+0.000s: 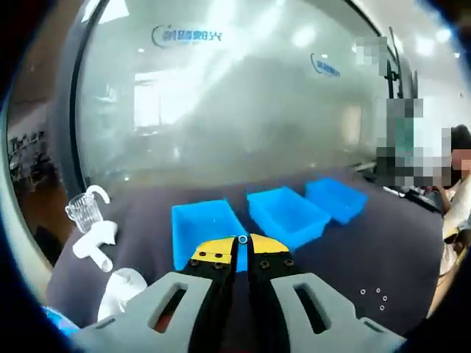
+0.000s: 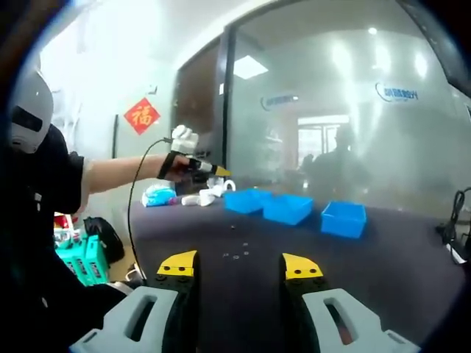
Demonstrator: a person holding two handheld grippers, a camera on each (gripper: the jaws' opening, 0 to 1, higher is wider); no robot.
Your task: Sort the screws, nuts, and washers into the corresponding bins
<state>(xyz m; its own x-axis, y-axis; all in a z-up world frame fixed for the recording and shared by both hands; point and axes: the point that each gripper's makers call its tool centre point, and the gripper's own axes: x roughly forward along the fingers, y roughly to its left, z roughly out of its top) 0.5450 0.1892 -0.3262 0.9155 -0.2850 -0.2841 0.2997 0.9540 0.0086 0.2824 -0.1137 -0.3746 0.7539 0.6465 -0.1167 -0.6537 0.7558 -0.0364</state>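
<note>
Three bright blue bins (image 1: 283, 213) sit on a dark purplish-grey tablecloth (image 1: 383, 235). The left gripper (image 1: 242, 248) has yellow tips with black screws on pale grey bodies, pinching a small silvery washer (image 1: 243, 239). The right gripper (image 2: 241, 266) wears the same yellow and grey. White plastic pipe fittings (image 1: 96, 243) lie nearby (one clear cup (image 1: 83, 212) among them). A red diamond sign (image 2: 142, 115) carries a gold character.

An office or demo room: a frosted glass partition wall (image 1: 243, 103) printed with blue company logos (image 1: 186, 34), recessed ceiling light panels (image 2: 247, 67), a red diamond-shaped paper charm (image 2: 142, 115) on the white wall, and a dark cloth-covered table (image 2: 383, 272) running along the glass.
</note>
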